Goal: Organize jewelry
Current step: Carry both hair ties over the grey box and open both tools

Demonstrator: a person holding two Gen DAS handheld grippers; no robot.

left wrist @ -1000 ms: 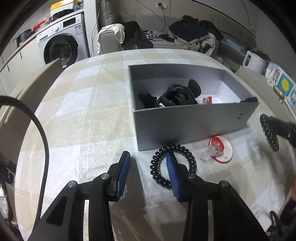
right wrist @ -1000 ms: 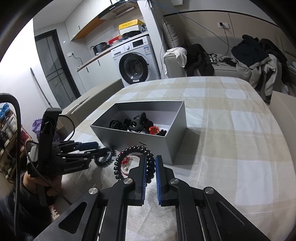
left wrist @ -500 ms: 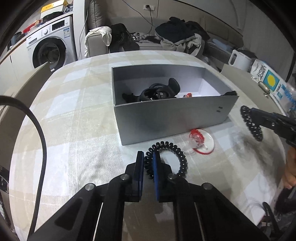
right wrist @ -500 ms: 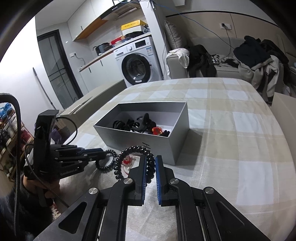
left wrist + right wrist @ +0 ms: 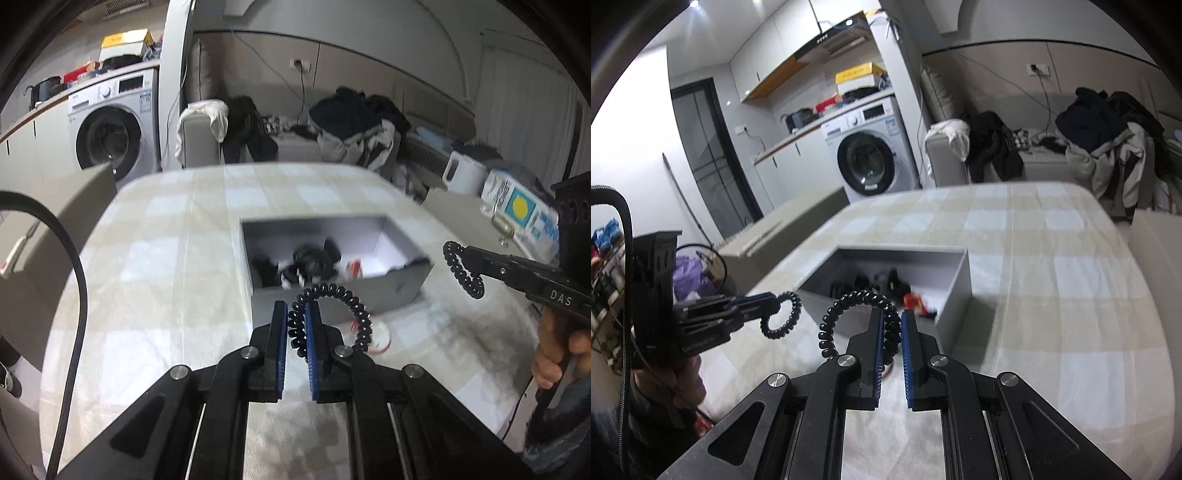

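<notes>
Beige-and-white checked cloth covers the table (image 5: 155, 258), and on it stands one open grey rectangular box (image 5: 402, 284) holding a blurred heap of dark pieces and something red. Two black coiled spiral bands are up off the cloth, one in each tool. The left gripper (image 5: 295, 325) is clamped on the first black coiled spiral band (image 5: 347, 299), whose loop arcs to the right of its blue pads, in front of the box wall. The right gripper (image 5: 890, 328) pinches the second black coiled spiral band (image 5: 827, 325), looping out to its left. One clear red-rimmed disc (image 5: 380, 338) lies beneath.
</notes>
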